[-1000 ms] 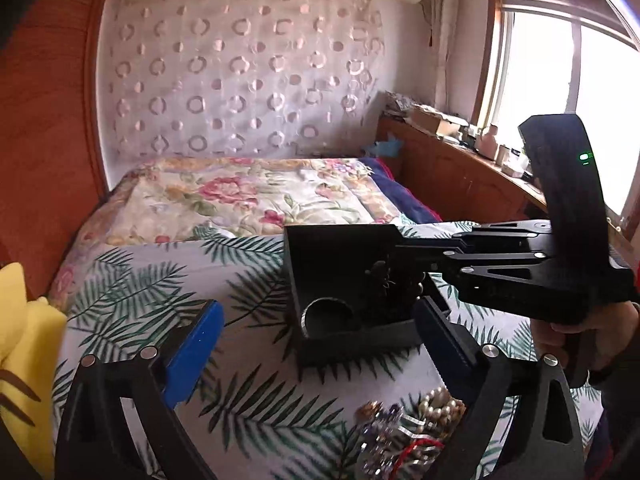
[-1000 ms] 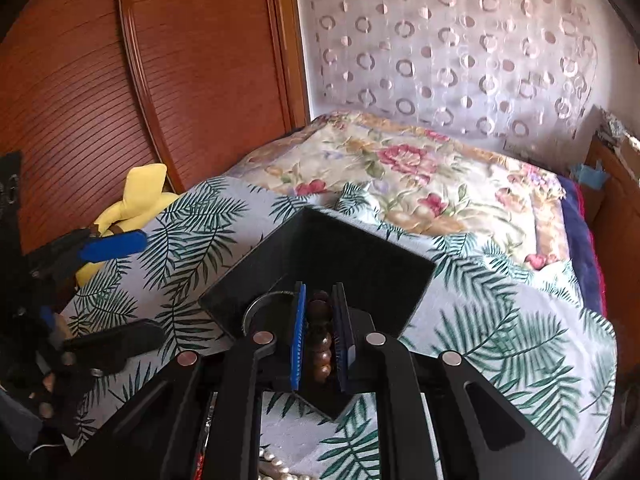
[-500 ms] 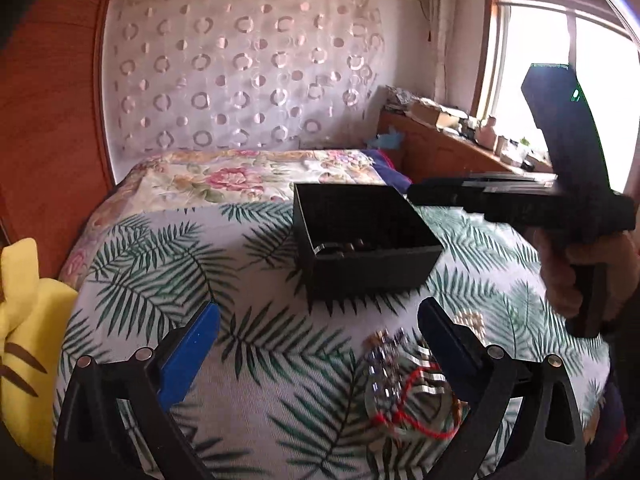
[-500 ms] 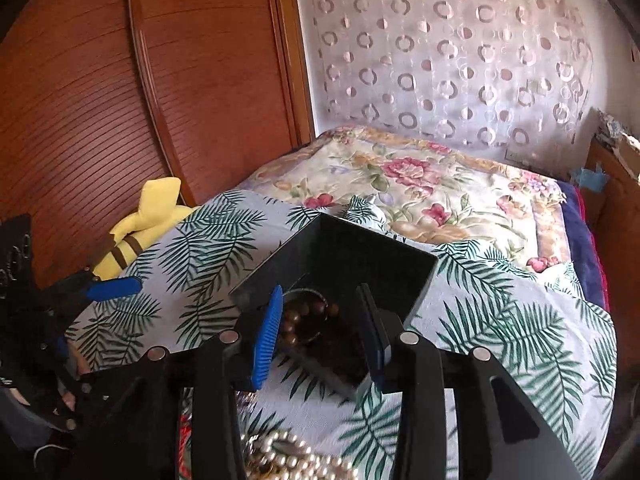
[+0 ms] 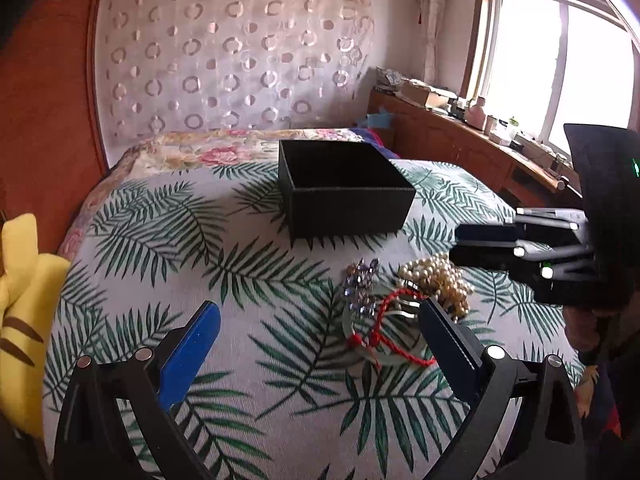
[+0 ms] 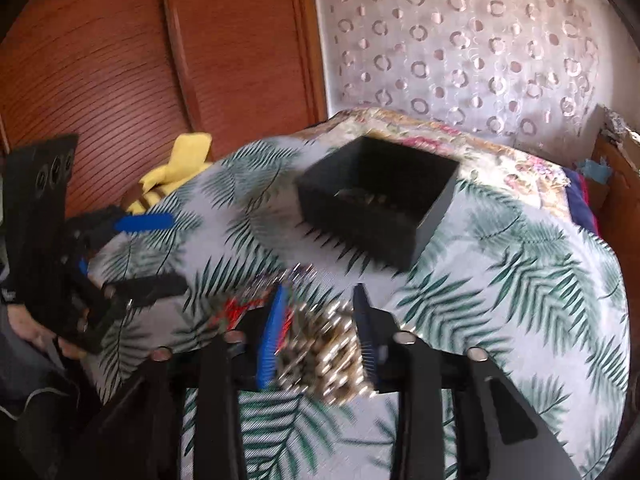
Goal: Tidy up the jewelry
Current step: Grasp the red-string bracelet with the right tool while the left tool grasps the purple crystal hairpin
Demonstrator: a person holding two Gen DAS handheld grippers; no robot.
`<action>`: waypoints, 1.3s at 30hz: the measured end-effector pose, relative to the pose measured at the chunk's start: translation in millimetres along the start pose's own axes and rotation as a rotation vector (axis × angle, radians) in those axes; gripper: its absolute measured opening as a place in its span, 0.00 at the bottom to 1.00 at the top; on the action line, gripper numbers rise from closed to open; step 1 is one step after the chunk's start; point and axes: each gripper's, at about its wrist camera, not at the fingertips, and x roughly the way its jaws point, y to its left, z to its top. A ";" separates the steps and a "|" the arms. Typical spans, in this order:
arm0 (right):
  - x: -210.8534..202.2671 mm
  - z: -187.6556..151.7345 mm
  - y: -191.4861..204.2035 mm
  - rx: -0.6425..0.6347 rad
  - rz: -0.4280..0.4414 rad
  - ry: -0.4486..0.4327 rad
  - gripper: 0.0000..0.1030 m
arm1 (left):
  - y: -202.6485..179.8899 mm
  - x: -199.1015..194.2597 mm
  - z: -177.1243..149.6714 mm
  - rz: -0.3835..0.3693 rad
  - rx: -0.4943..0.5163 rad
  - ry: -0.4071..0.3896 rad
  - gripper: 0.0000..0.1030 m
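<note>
Your left tongs (image 5: 320, 344) are wide apart with nothing between the pads, hanging over the leaf-print bed cover (image 5: 168, 240) just short of the jewelry pile.

Your right tongs (image 6: 318, 328) are closing. The pearl strand (image 6: 332, 356) sits between the two pads, but that view is motion-blurred, so I can't say for sure whether the pads press on it; it looks like they don't.

The jewelry pile lies on the bed cover, on the near side of the black box (image 5: 344, 192) and apart from it. In the left view it reads as:
- pearl strand (image 5: 436, 280) on the right of the pile
- purple crystal piece (image 5: 362, 284) on the left
- red cord (image 5: 394, 332) looped across a pale bangle (image 5: 362, 346) at the front

From the left view your right tongs (image 5: 460, 246) come in from the right, tips just above the pearls.

The black box (image 6: 380, 196) stands open on the bed cover. Something small and shiny lies on its floor, too blurred to name.

A yellow plush toy (image 5: 24, 312) sits at the left edge of the bed.
</note>
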 end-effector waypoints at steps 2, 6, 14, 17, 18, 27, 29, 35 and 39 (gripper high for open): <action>5.9 -6.4 7.4 -0.010 0.017 0.020 0.24 | 1.0 -0.3 -3.4 -0.004 -0.009 0.006 0.93; 20.7 -9.8 20.0 -0.039 0.025 0.064 0.16 | 2.6 0.1 -8.1 0.000 -0.014 0.016 0.93; 38.6 -8.0 22.1 -0.040 0.014 0.126 0.14 | 2.3 -3.7 -11.0 0.008 -0.007 0.013 0.93; 42.6 -8.1 20.5 -0.034 0.015 0.137 0.08 | 2.3 -4.3 -10.8 0.006 -0.008 0.011 0.93; 42.6 -8.4 21.7 -0.039 0.014 0.137 0.04 | 2.4 -4.1 -10.9 0.006 -0.008 0.012 0.93; 8.9 -5.6 26.2 -0.058 0.024 0.048 0.03 | 2.6 -3.7 -11.9 0.011 -0.012 0.019 0.93; -2.7 -4.8 24.6 -0.047 0.030 0.022 0.03 | 2.4 -2.3 -12.0 0.013 -0.013 0.022 0.93; -32.7 -13.0 14.5 -0.029 -0.010 -0.026 0.03 | 1.1 2.7 -9.8 -0.002 -0.016 0.035 0.93; -40.5 -25.9 0.2 0.000 -0.039 -0.028 0.03 | -0.5 10.9 -4.5 -0.053 -0.020 0.051 0.90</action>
